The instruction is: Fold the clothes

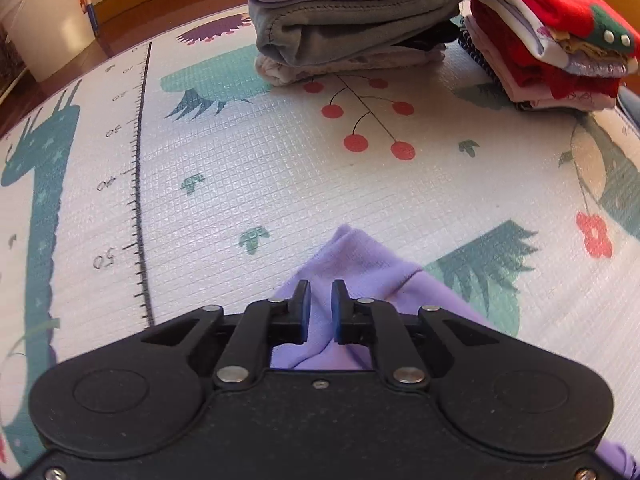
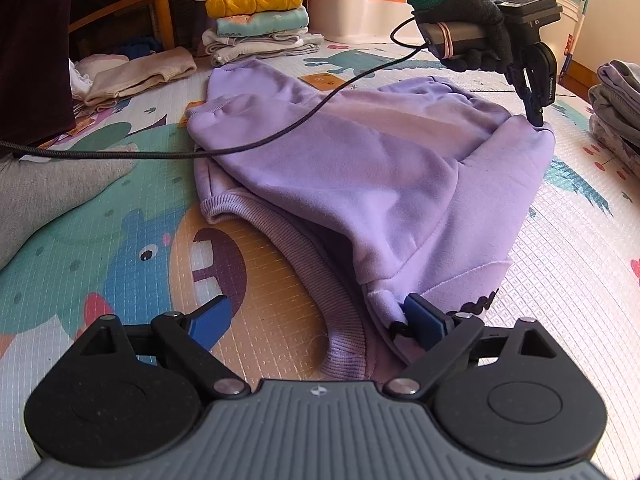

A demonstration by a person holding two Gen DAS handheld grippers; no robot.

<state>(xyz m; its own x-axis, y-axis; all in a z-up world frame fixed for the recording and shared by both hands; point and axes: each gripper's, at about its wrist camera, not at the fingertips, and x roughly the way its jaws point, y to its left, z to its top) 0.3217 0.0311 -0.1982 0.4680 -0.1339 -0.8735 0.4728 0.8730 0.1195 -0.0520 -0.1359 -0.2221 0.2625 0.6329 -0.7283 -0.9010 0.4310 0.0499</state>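
1. Patterned play mat (image 2: 280, 280) covers the floor beneath both tools.
2. Right hand-held gripper (image 2: 316, 320) gapes wide, the lilac sweatshirt (image 2: 360, 168) hem lying loose between its pads.
3. Beyond, left hand-held gripper (image 2: 534, 114) pinches the sweatshirt's far edge.
4. Ahead of it, folded clothes (image 1: 352, 20) are stacked.

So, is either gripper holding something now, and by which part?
The left gripper seems to pinch the purple sweatshirt at its far folded corner. The right gripper is open and holds nothing.
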